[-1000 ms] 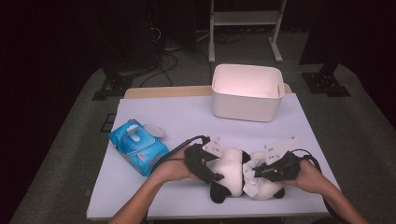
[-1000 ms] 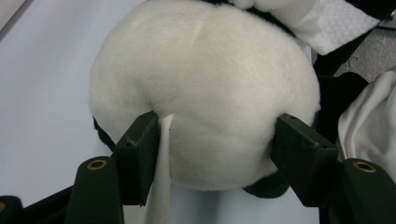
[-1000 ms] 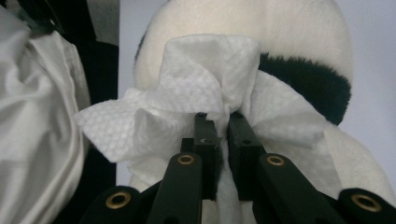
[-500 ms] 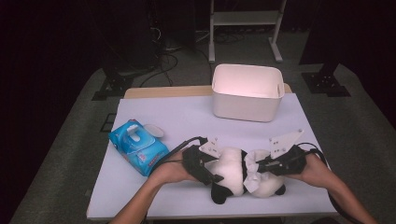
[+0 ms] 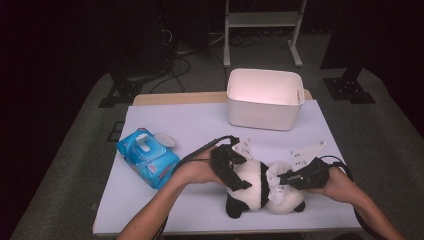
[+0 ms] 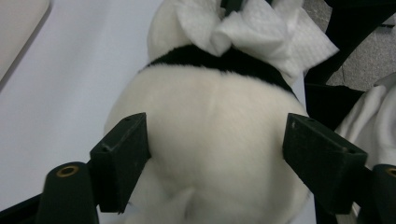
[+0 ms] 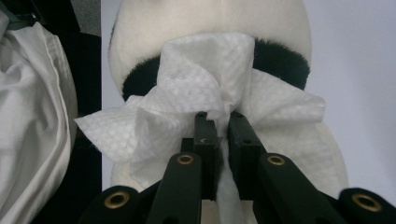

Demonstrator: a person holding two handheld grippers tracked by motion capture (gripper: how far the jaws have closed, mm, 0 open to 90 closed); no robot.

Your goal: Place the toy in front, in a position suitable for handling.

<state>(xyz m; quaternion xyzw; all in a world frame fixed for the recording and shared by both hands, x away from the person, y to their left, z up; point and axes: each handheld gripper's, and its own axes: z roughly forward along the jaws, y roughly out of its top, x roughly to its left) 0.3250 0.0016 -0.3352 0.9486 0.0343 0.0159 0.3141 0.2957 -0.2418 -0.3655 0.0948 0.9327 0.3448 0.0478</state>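
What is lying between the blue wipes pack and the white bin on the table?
Nothing: in the high view, the table is bare between the wipes pack and the white bin.

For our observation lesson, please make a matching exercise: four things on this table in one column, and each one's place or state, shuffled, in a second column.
Things:
1. white bin
2. blue wipes pack
3. white wipe
4. plush panda

Places or states:
a. lying between the two tools
b. at the table's left side
c. pinched in the right tool
d. at the table's far edge

Pairs: 1-d, 2-b, 3-c, 4-a
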